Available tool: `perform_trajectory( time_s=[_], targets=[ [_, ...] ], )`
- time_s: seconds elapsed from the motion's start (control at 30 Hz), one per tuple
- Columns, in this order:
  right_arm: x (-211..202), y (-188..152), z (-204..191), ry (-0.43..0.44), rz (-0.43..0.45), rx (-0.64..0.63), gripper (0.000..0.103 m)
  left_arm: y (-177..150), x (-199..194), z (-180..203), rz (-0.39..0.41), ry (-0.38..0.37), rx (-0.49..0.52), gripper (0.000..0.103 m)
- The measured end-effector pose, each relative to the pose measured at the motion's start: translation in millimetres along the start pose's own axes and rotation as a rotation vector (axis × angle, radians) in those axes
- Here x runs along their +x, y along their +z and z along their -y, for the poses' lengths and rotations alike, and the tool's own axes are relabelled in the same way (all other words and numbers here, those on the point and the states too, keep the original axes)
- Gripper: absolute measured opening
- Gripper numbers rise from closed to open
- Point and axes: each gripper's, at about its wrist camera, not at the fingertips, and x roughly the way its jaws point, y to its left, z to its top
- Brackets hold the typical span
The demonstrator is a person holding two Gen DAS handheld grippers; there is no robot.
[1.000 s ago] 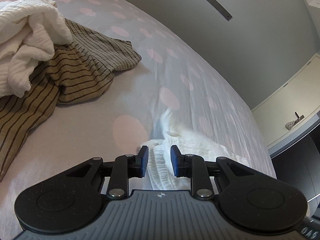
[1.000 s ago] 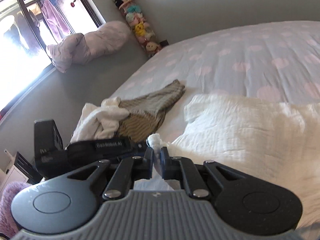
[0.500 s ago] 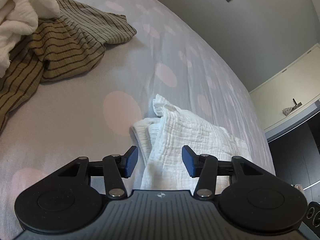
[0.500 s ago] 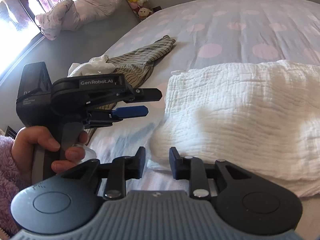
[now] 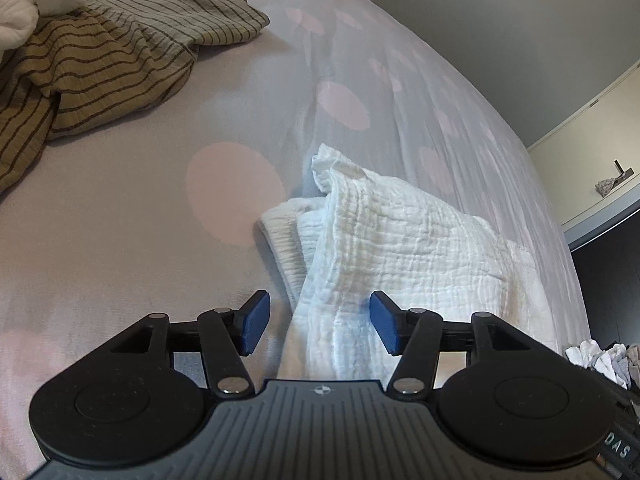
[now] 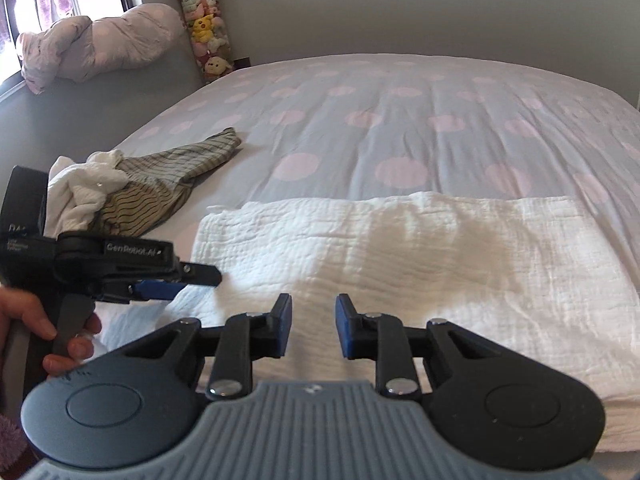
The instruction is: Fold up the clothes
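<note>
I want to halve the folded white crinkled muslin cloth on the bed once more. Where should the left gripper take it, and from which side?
Judging by its pose, grip the white crinkled muslin cloth at its short layered end, where the stacked edges lie exposed. The open left gripper already faces that end, so coming in low along the polka-dot bedcover should pinch all layers together.

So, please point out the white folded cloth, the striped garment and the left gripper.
white folded cloth [image 6: 400, 252], right wrist view, middle of top layer
striped garment [image 5: 120, 52], left wrist view, its flat middle
left gripper [image 5: 318, 322], left wrist view, between its fingertips
</note>
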Motion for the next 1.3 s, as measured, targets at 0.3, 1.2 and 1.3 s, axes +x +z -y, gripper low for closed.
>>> perform_trajectory(
  time_s=[0.3,1.2,1.3],
  targets=[
    [29.8,-0.2,39.7,-0.104,-0.03,0.011,0.027,-6.0,13.5,10.3,0.026,0.004,0.116,0.068],
    [-57.9,-8.3,190.3,-0.318,-0.067,0.131,0.045,41.2,-58.2,162.3,0.084,-0.072,0.367,0.013],
    [-67.4,-15.1,202.5,-0.344,-0.076,0.106,0.045,42.1,-53.8,205.3,0.066,-0.131,0.405,0.013]
  ],
)
